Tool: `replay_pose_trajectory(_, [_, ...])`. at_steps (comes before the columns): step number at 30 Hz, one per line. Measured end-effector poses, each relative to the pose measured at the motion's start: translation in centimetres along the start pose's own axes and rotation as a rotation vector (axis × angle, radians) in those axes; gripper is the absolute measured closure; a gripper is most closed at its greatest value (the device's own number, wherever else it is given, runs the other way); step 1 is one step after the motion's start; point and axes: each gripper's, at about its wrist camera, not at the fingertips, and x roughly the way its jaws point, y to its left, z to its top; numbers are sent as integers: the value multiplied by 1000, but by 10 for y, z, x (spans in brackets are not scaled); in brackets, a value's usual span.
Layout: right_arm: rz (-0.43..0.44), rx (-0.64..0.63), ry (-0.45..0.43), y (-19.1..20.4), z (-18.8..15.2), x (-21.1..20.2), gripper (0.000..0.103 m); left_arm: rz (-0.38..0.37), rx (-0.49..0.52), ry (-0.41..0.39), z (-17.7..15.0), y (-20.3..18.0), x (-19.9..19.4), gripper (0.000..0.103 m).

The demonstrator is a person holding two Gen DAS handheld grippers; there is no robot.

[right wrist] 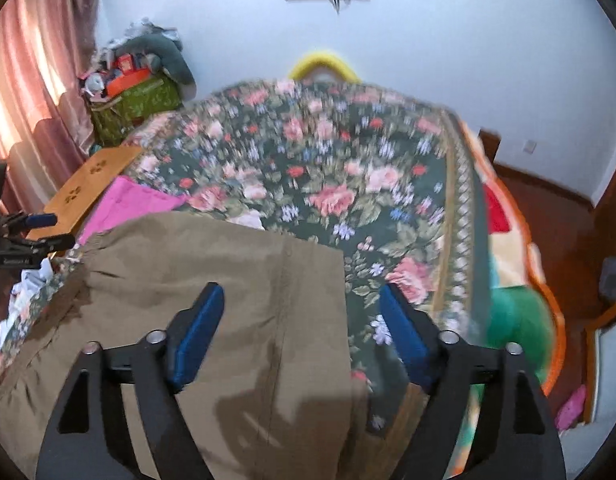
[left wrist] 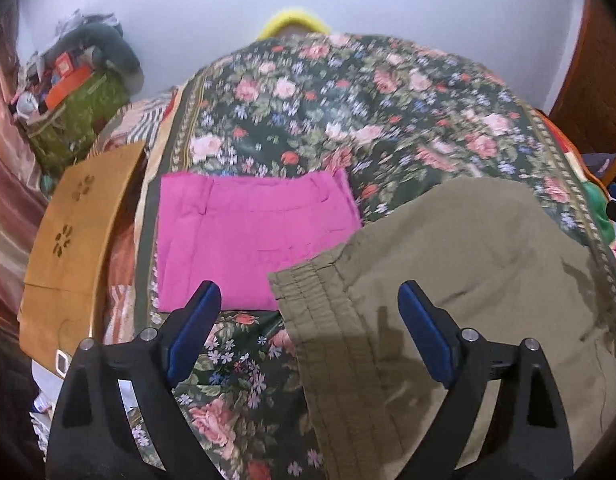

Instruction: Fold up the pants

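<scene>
Left wrist view, pink folded garment touching olive pants

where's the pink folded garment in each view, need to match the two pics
Left wrist view: the pink folded garment lies centre-left, beyond the open jaws, its right corner under the edge of the olive pants.
Right wrist view: only a strip of it shows at the left, beyond the olive pants' top edge.
Shared landmark: the tan wooden board with flower cut-outs, just left of the garment in both views.
</scene>
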Motion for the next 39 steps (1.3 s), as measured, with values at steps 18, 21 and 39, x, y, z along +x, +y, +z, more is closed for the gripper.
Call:
replay_pose_trajectory(18, [64,86,190,-27,15,127,34,-54,-65,92,-5,15,73,10])
replay_pose_trajectory(21, [119,132,197,-29,15,130,55,-86,-34,86,-5,12,72,21])
replay_pose_trajectory(39, [88,140,-14,-34,57,38,94,87,100,-135,22,-19,-14,54])
